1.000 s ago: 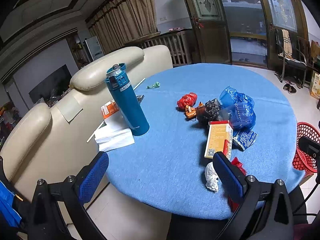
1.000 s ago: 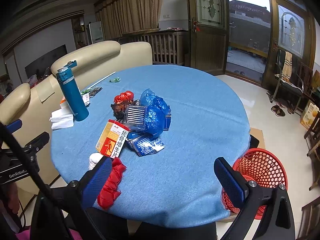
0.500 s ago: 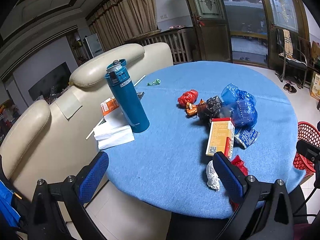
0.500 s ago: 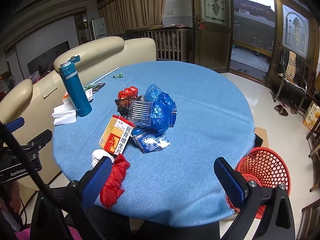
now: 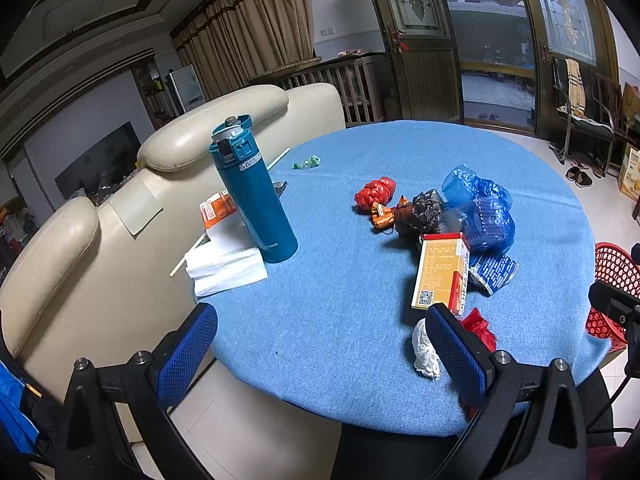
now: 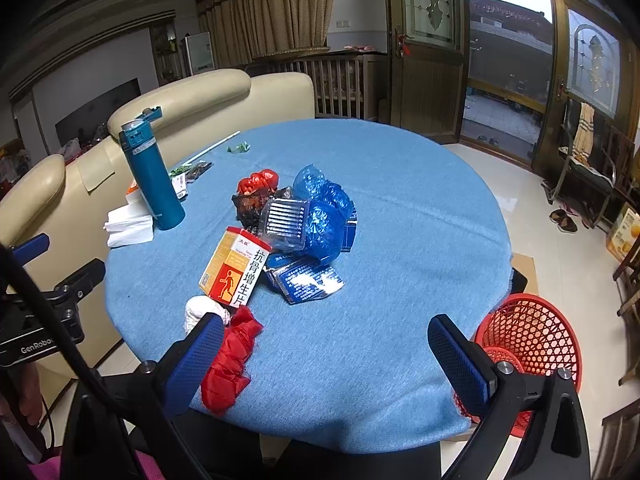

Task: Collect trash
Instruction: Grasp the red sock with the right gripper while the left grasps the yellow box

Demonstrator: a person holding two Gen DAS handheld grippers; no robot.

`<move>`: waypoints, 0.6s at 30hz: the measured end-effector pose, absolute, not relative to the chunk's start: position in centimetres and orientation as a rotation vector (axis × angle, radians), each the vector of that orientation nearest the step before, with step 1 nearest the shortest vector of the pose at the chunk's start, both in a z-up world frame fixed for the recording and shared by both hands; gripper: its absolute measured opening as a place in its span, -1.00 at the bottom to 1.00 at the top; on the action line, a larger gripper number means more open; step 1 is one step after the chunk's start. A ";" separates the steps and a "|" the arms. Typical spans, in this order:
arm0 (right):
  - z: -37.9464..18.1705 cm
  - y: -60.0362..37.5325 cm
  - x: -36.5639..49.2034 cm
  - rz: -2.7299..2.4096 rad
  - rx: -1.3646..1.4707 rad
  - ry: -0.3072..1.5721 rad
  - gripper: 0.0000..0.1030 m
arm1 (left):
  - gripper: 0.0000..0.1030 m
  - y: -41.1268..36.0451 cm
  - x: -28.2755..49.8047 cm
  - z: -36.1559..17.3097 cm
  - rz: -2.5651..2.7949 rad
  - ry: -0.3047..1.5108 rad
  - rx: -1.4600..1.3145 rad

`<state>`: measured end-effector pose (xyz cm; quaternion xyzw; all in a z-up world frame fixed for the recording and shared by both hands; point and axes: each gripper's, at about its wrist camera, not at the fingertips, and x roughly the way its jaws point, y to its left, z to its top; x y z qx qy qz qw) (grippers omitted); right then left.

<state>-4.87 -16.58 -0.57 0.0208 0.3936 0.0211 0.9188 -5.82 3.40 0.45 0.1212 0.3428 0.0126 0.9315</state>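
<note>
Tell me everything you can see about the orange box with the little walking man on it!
The orange box is a cardboard carton, orange-yellow with red edges and a white side carrying black Chinese characters. One face shows a white walking figure on a red square; another has small print and a square code. It looks closed and lies flat on the blue tablecloth, its far end against the blue plastic wrappers. A white crumpled tissue and a red bag lie by its near end.

One bottle (image 5: pixel 253 192), one basket (image 6: pixel 528 346).
</note>
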 end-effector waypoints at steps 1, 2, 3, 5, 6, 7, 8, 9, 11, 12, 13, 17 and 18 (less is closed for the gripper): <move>-0.7 -16.6 -4.7 0.047 0.045 0.813 1.00 | 1.00 3.4 -5.8 0.4 0.025 0.703 0.249; -0.9 -16.6 -4.5 0.054 0.049 0.821 1.00 | 1.00 3.4 -5.8 0.2 0.024 0.706 0.249; -1.3 -16.5 -4.0 0.078 0.059 0.849 1.00 | 1.00 3.4 -5.6 0.1 0.022 0.711 0.249; -2.2 -16.4 -3.1 0.128 0.083 0.893 1.00 | 1.00 3.8 -5.1 -0.4 0.013 0.737 0.237; -2.9 -16.3 -2.4 0.166 0.104 0.933 1.00 | 1.00 4.1 -4.8 -0.7 0.011 0.752 0.226; -3.9 -16.1 -1.4 0.222 0.128 0.996 1.00 | 1.00 4.5 -4.4 -1.0 0.011 0.769 0.216; -4.8 -15.9 -0.7 0.275 0.154 1.046 1.00 | 1.00 4.9 -3.9 -1.6 0.017 0.792 0.206; -5.3 -15.6 -0.4 0.319 0.190 1.068 1.00 | 1.00 5.3 -3.5 -2.0 0.025 0.809 0.200; -6.9 -14.8 0.9 0.380 0.223 1.113 1.00 | 1.00 6.2 -2.5 -2.9 0.044 0.851 0.184; -7.6 -14.4 1.4 0.395 0.221 1.137 0.99 | 1.00 6.6 -2.1 -3.3 0.051 0.866 0.177; -8.3 -13.8 2.0 0.411 0.223 1.159 0.98 | 1.00 6.8 -1.9 -3.5 0.055 0.873 0.174; -11.1 -12.7 3.8 0.439 0.227 1.258 0.67 | 1.00 7.0 -0.7 -4.0 0.026 0.894 0.170; -11.9 -12.6 4.2 0.442 0.226 1.284 0.63 | 1.00 6.8 -0.2 -4.0 0.010 0.895 0.165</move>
